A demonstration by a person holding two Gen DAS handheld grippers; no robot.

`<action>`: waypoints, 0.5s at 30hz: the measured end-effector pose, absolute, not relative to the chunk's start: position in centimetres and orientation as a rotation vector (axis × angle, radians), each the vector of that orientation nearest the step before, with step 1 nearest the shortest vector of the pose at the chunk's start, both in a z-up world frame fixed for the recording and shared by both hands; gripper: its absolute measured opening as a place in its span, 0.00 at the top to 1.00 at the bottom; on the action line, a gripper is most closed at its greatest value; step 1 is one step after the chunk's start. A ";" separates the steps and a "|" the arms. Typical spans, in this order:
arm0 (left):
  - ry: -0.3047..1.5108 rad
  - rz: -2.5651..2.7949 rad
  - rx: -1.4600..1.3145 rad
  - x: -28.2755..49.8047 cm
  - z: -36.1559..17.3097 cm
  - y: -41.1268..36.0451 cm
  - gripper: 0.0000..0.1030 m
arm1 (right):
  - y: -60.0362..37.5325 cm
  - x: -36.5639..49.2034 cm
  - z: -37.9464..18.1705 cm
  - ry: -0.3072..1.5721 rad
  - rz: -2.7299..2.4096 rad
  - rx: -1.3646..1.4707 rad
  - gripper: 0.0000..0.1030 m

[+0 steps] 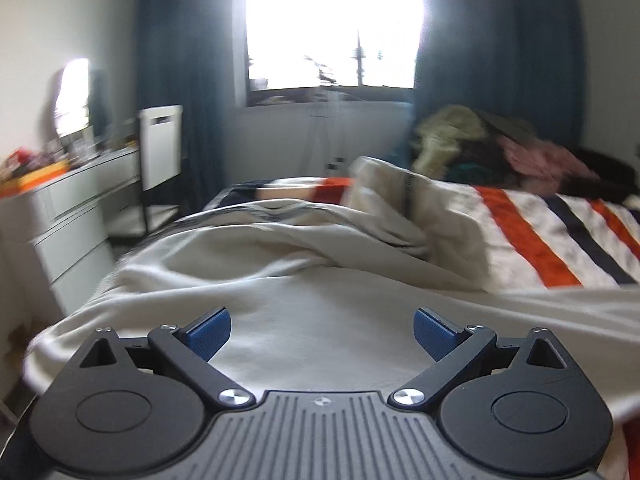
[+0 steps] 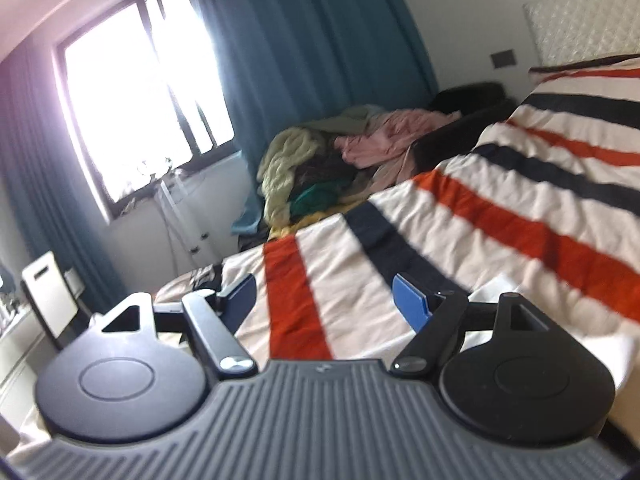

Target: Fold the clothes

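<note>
A cream garment [image 1: 304,264] lies spread and partly bunched over the near half of the striped bed [image 1: 540,240]. My left gripper [image 1: 322,334] hovers low over its flat near part, open, with nothing between the blue pads [image 1: 210,336]. My right gripper [image 2: 324,300] is raised above the striped bedcover [image 2: 460,216], open and empty, its blue pads [image 2: 412,306] wide apart. A heap of unfolded clothes [image 2: 340,160], olive, pink, dark and green, sits at the far side of the bed by the curtain; the same heap of clothes [image 1: 500,148] shows in the left wrist view.
A white dresser [image 1: 76,216] with clutter on top stands left of the bed, a white chair [image 1: 160,148] beside it. Behind the bed are a bright window [image 1: 332,24], blue curtains [image 2: 312,60] and a quilted headboard [image 2: 584,24] at the far right.
</note>
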State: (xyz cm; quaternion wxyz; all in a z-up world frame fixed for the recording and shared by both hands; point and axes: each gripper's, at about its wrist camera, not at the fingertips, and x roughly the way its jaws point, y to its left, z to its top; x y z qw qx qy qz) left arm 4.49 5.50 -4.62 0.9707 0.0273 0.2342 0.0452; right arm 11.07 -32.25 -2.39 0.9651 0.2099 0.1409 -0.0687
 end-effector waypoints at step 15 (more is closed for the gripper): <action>0.419 -0.245 0.372 20.6 -7.4 -15.2 0.06 | -33.7 14.5 -7.0 0.391 -0.319 0.535 0.26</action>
